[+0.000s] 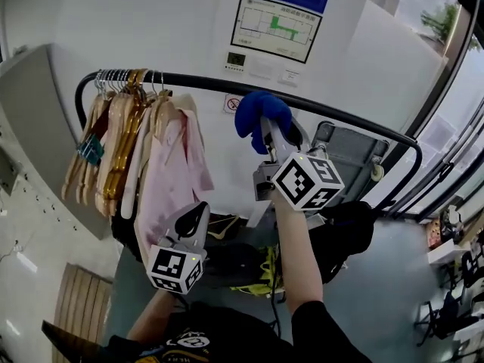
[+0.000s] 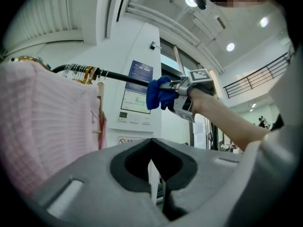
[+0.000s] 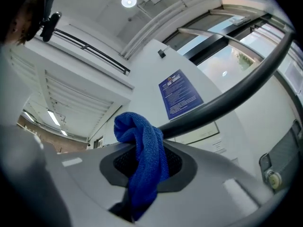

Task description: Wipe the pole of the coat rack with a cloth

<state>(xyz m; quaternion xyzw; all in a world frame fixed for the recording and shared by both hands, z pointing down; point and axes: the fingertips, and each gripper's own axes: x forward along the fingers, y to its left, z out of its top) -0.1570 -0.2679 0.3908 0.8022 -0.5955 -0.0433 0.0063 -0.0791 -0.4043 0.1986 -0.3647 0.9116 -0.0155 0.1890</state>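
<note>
blue cloth (image 1: 258, 115) clamped in right gripper (image 1: 274, 136) meets horizontal pole (image 1: 340, 113); left gripper (image 1: 195, 219) closed, empty.

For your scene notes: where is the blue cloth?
In the head view, the blue cloth is clamped in the right gripper, at the black pole, right of the hangers.

The right hand-held gripper (image 3: 142, 183) is seen from just behind its grey jaws, which are closed on a blue cloth (image 3: 144, 157). The cloth is bunched above the jaws and pressed against the lower end of a dark pole (image 3: 227, 98). The pole is seen running diagonally up to the right from the cloth. Behind the pole, a blue notice (image 3: 181, 94) is fixed on a white wall. Well above the pole, a round ceiling light (image 3: 129, 1) is lit.
</note>
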